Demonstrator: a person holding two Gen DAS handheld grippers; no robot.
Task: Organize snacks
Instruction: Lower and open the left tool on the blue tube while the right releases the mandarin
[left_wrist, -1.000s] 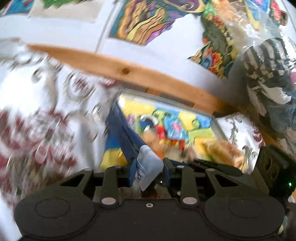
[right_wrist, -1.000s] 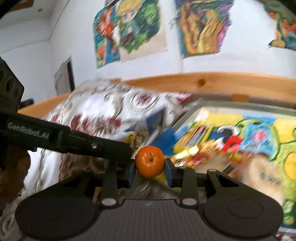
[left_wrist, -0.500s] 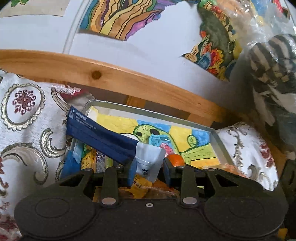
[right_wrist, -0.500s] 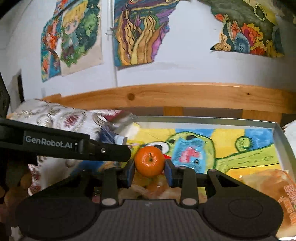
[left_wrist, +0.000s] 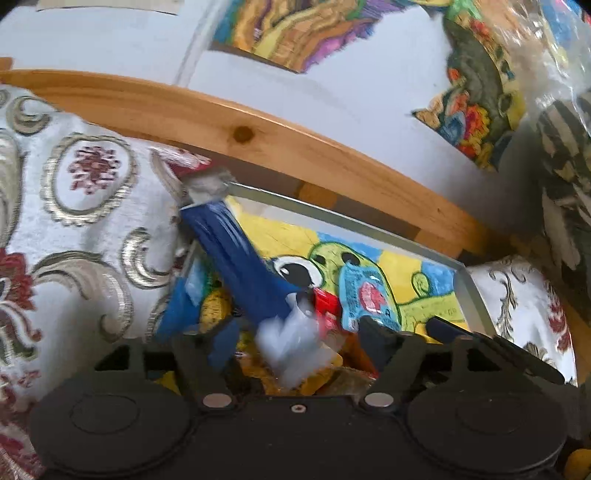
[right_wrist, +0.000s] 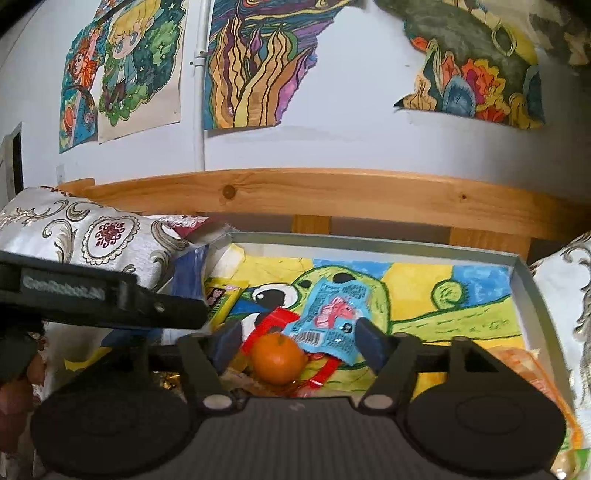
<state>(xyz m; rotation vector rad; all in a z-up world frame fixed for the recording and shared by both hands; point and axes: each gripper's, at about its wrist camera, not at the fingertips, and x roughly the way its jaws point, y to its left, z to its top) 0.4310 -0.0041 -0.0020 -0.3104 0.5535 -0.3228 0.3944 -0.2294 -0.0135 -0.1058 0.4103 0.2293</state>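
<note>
two grippers, both spread wide, nothing pinched. left gripper (left_wrist: 295, 341) hovers over the left end of the tray (left_wrist: 469, 291); a long dark blue packet (left_wrist: 236, 266) with a pale end lies loose between its fingers, blurred, slanting up to the tray's far left corner against the patterned cushion (left_wrist: 85, 221). cannot tell if the packet touches either finger pad. the right gripper's black body shows at the lower right of this view.

right gripper (right_wrist: 299, 345) also released, fingers well apart. small orange (right_wrist: 279, 357) sits in the tray (right_wrist: 524, 280) between the fingers, touching neither, resting on red wrappers (right_wrist: 271, 322) and other snack bags. light blue sachet (right_wrist: 328, 317) with a pink figure lies just behind the orange, its lower edge overlapping the fruit's right side. yellow-green packet (right_wrist: 221, 301) lies at the left, near the blue packet (right_wrist: 192, 275). orange-toned bag (right_wrist: 532, 373) in the tray's near right corner, partly hidden by the gripper body.

tray lined with a yellow, green and blue cartoon drawing, set between two cushions, wooden rail (right_wrist: 332, 195) behind it. coloured drawings (right_wrist: 251, 62) taped to the white wall. left gripper's black arm crosses the left of the right wrist view.
</note>
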